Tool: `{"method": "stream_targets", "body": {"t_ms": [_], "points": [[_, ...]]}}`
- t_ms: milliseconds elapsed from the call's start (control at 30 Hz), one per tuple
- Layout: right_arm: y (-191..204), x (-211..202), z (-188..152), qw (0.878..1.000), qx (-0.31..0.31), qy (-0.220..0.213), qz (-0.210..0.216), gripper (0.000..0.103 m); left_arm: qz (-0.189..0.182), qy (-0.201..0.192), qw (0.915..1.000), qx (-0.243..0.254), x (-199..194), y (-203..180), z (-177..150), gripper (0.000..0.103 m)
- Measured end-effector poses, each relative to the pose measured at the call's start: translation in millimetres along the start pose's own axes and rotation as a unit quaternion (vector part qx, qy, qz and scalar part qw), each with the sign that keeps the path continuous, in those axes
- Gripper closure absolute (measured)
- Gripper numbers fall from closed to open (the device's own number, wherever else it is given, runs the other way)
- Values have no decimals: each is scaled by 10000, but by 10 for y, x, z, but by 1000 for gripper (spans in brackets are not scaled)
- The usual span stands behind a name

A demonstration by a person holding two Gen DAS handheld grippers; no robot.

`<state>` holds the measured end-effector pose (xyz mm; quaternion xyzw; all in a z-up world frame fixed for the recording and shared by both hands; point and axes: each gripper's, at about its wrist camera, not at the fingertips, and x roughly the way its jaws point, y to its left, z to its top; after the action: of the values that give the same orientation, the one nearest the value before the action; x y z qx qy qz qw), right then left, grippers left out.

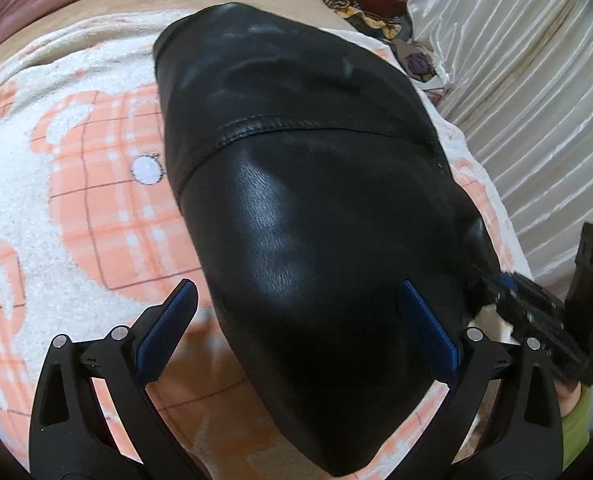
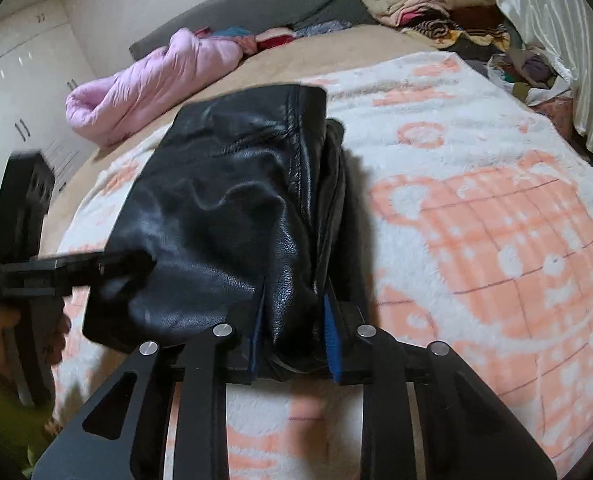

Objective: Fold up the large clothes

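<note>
The left hand-held gripper [image 1: 296, 312] pointed steeply downward, its blue pads [image 1: 428, 332] spread wide apart and pressing on nothing. The right hand-held gripper [image 2: 292, 332] angled down too, its pads [image 2: 330, 328] nearly together, clamped on a fold of black leather garment [image 2: 232, 216].

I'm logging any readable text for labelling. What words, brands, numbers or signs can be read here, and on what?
None can be read.
Black leather garment: no label or print shows.
Blanket: only an orange checked pattern, no letters.
Left gripper and right gripper: no markings shown.
Clothes pile: too far and blurred to tell.
</note>
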<state>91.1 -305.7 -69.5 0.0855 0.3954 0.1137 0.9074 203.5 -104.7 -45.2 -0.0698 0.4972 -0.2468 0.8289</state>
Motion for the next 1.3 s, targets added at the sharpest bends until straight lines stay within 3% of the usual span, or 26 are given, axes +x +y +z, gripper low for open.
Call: {"method": "stream_targets", "body": {"t_ms": [67, 133, 200, 233, 267, 433, 667, 700, 767, 800, 900, 967, 1033, 1133, 1167, 1200, 1267, 1300], "points": [[-70, 36, -5, 9999, -68, -120, -58, 78, -36, -29, 10000, 42, -2, -26, -10, 10], [-127, 255, -72, 9995, -9, 113, -310, 70, -48, 109, 9999, 74, 82, -49, -19, 10], [-171, 266, -67, 9995, 109, 239, -167, 62, -16, 213, 9997, 84, 138, -47, -33, 8], [-201, 215, -29, 9993, 204, 306, -72, 35, -50, 208, 9997, 79, 135, -43, -29, 8], [-248, 146, 26, 9987, 324, 388, 30, 25, -72, 183, 9998, 75, 126, -39, -22, 8], [-338, -119, 408, 9972, 674, -52, 304, 19, -5, 148, 9997, 188, 93, -61, -25, 8], [-61, 493, 1281, 9993, 363, -84, 47, 20, 209, 80, 9993, 309, 79, -156, -40, 8], [-35, 622, 1369, 9994, 332, 17, -31, 21, 247, 82, 9991, 335, 78, -166, -43, 8], [4, 887, 1456, 9992, 113, 376, -124, 81, 303, 92, 9987, 397, 87, -178, -37, 8], [3, 951, 1486, 9989, -37, 449, -151, 94, 320, 90, 9986, 414, 93, -180, -40, 8], [-98, 948, 1530, 9990, -205, 395, -7, 95, 247, 91, 9990, 353, 142, -185, -51, 8], [-287, 1092, 1454, 9987, 104, 494, 34, 89, 116, 51, 9995, 301, 165, -162, -58, 8], [-361, 1279, 1309, 9972, 12, 715, -216, 71, -76, 109, 9997, 185, 215, -146, -59, 8], [-448, 1298, 1239, 9972, 202, 707, -137, 63, -44, 117, 9996, 259, 224, -175, -56, 8], [-458, 1217, 1258, 9979, 242, 601, -88, 55, -32, 114, 9995, 299, 210, -187, -47, 8], [-466, 1112, 1274, 9982, 277, 502, -202, 36, -27, 116, 9995, 304, 202, -181, -38, 8], [-481, 918, 1268, 9989, 319, 349, 11, 30, 16, 99, 9993, 360, 184, -195, -22, 8], [-490, 842, 1244, 9986, 354, 342, 174, 18, 19, 97, 9992, 375, 182, -196, -21, 8]]}}
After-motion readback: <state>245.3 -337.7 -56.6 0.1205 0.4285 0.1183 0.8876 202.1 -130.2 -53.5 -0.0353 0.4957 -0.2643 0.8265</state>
